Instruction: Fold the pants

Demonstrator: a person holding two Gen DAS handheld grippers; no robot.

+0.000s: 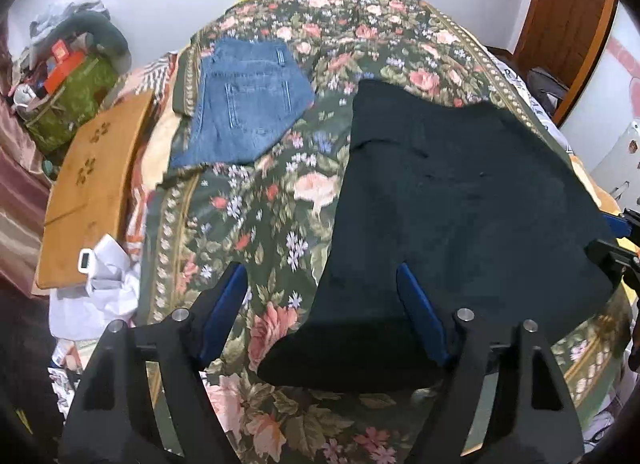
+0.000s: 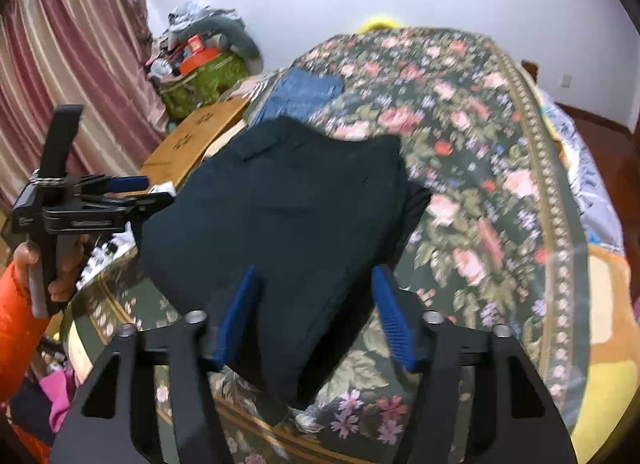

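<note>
Dark pants point(image 1: 460, 200) lie folded flat on the floral bedspread point(image 1: 260, 204); they also show in the right wrist view point(image 2: 280, 216). My left gripper point(image 1: 322, 288) is open above the pants' near left corner, its right finger over the fabric, its left over the spread. It also shows from the side in the right wrist view point(image 2: 136, 188), at the pants' left edge. My right gripper point(image 2: 316, 292) is open and empty, hovering over the pants' near edge. Folded blue jeans point(image 1: 248, 100) lie farther back on the bed.
A wooden board point(image 1: 92, 184) lies along the bed's left side, with crumpled white paper point(image 1: 104, 288) by it. A green bag piled with clutter point(image 2: 204, 76) stands by the wall near pink curtains point(image 2: 72, 64). A wooden door point(image 1: 568, 12) is at the right.
</note>
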